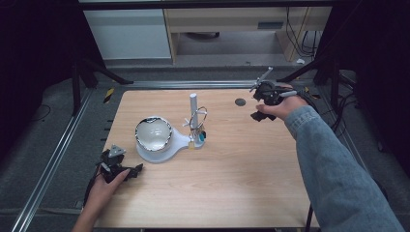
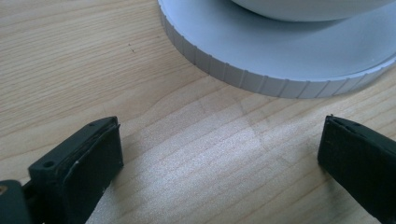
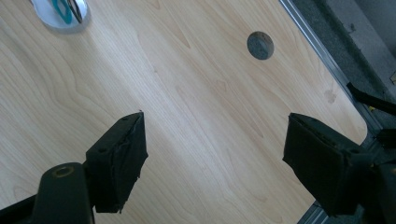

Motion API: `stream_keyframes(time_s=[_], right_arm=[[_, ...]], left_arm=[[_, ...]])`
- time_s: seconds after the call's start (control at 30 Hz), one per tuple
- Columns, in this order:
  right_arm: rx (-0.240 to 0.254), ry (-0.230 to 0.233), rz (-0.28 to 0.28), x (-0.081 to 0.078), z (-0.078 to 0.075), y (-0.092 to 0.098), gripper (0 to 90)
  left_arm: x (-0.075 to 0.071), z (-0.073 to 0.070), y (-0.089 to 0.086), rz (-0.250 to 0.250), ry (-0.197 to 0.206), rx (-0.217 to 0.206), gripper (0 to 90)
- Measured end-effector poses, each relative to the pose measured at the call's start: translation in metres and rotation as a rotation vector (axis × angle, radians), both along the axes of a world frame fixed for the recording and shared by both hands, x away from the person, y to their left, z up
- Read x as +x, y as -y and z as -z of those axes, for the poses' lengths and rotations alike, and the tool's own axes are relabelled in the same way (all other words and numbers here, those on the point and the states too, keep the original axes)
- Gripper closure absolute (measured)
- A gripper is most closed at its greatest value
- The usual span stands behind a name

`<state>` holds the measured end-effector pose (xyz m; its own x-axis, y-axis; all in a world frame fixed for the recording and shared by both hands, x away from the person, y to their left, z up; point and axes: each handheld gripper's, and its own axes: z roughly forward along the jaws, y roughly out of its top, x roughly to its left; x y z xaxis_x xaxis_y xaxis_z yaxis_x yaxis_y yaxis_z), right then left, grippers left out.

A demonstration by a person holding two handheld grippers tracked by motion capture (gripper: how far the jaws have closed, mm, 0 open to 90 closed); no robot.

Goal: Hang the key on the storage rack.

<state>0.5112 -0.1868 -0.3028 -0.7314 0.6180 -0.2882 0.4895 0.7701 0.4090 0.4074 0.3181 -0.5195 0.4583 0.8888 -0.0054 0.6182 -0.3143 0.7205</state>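
Item: white stand (image 1: 159, 153) at the table's (image 1: 232, 193) centre, its bowl (image 1: 153, 134) showing nothing inside that we could make out, a post (image 1: 193, 102) with ring and small hanging pieces at three o'clock of the bowl. We held the left gripper (image 1: 121, 170) at seven o'clock of the stand, jaws apart and empty; the right gripper (image 1: 263, 104) at two o'clock, jaws apart over bare wood. We judged this the approach step; next called for closing in on the stand.
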Motion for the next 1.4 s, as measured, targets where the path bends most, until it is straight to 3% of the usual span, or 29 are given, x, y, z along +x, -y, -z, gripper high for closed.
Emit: stream_keyframes(time_s=[0.27,0.63,0.87,1.0,1.1,1.27,1.4], right_arm=[[0.006,-0.003,0.011,-0.009,0.021,0.017,22.2],[0.011,0.001,0.033,-0.02,0.038,0.038,22.7],[-0.004,-0.034,0.029,-0.024,0.048,0.044,22.7],[-0.001,-0.051,0.031,-0.028,0.059,0.047,22.4],[0.033,-0.042,0.038,-0.033,0.072,0.053,22.3],[0.029,-0.045,0.042,-0.036,0.085,0.058,22.3],[0.063,-0.066,0.04,-0.041,0.106,0.061,22.3]], left_arm=[[0.0,0.0,0.0,0.001,-0.001,0.001,0.0],[0.0,0.0,0.0,0.001,-0.001,0.001,0.0],[0.0,0.0,0.0,0.003,-0.002,0.004,0.0],[0.0,0.0,0.0,0.002,-0.002,0.004,0.0],[0.0,0.0,0.0,0.002,-0.001,0.004,0.0],[0.0,0.0,0.0,0.002,-0.002,0.004,0.0],[0.0,0.0,0.0,0.002,-0.002,0.004,0.0]])
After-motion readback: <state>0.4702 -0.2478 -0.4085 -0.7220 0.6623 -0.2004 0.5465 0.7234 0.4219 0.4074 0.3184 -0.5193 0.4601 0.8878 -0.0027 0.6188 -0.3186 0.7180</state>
